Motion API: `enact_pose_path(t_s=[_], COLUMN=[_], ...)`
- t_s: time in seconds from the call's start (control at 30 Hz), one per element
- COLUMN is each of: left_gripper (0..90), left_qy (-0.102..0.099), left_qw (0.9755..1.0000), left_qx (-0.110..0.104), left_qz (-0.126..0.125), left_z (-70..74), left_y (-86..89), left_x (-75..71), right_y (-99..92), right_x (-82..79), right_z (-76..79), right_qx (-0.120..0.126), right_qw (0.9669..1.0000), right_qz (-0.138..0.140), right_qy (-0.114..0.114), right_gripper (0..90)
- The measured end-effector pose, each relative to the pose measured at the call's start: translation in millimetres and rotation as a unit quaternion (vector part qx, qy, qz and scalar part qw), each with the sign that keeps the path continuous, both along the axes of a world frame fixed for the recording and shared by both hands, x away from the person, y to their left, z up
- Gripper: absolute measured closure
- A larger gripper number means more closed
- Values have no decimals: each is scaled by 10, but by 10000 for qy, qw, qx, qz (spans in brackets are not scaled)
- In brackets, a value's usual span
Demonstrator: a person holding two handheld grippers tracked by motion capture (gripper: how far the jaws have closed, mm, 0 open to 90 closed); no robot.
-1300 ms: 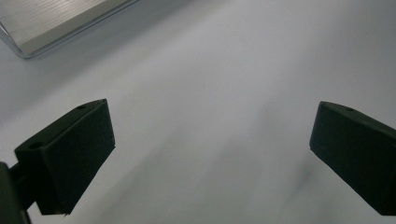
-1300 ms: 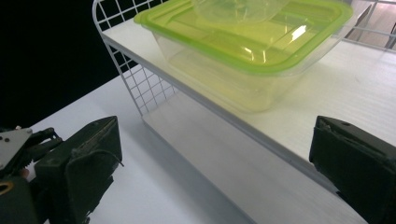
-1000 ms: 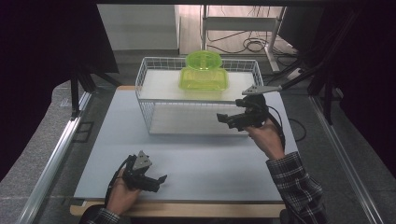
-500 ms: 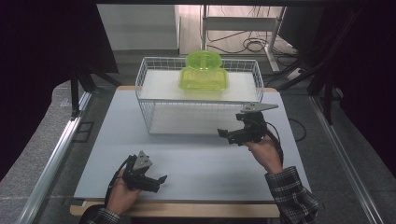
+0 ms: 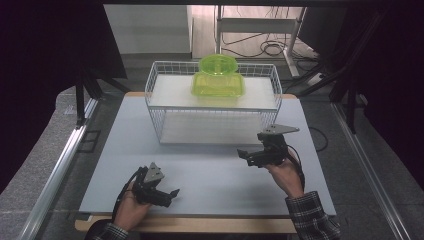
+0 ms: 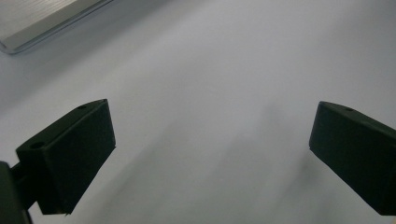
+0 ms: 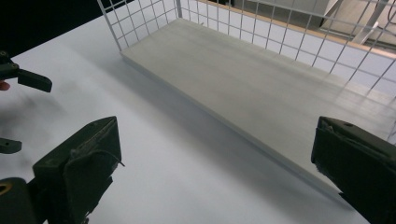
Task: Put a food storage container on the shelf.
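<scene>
— Since a second ago we have drawn our right gripper (image 5: pixel 248 157) back from the front of the wire rack (image 5: pixel 155 120) and lowered it toward us; it now hangs over the worktop (image 5: pixel 210 175), just in front of the rack's right end. Our left gripper (image 5: pixel 167 196) has hardly shifted near the worktop's front edge.

— And the fingers?

— Both pairs stand wide apart with nothing between them. In the left gripper view we see bare white worktop between them; in the right gripper view, the rack's lower shelf (image 7: pixel 261 93) stretches ahead.

— Where are the green things?

— The green container (image 5: pixel 218 85) sits on the rack's upper shelf, near the middle, with the round green lid (image 5: pixel 218 64) behind it, against the back wire as far as we can tell. Both are well apart from our grippers.

— What could go wrong?

— We judge that reaching for the container from here means rising over the rack's front rim. Come in too low and a finger could snag the wire and shove the whole rack back. The container looks light and smooth, so a one-sided nip might tip it or skid it into the lid.
</scene>
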State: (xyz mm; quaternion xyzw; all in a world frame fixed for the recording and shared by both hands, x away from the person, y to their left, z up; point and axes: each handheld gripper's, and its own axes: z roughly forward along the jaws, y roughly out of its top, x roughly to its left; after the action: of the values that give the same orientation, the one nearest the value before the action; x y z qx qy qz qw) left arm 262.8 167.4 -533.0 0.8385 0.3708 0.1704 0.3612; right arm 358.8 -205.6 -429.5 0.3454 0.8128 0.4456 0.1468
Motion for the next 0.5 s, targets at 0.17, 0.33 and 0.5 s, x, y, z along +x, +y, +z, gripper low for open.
enact_pose_path(t_s=[0.17, 0.33, 0.5], left_gripper=[0, 0, 0], left_qy=[-48, -121, -138], left_qw=[10000, 9999, 9999], left_qx=[-56, -26, 9], left_qz=[33, 15, -7], left_z=[8, 9, 5], left_y=[14, 6, 3], left_x=[-4, -9, -8], right_y=[-35, -90, -125], right_x=[-47, -105, -147], right_z=[-106, -209, -265], right_qx=[-66, -100, -122], right_qw=[10000, 9999, 9999], right_qz=[-22, -76, -88], right_qy=[68, 34, 29], right_gripper=[19, 19, 19])
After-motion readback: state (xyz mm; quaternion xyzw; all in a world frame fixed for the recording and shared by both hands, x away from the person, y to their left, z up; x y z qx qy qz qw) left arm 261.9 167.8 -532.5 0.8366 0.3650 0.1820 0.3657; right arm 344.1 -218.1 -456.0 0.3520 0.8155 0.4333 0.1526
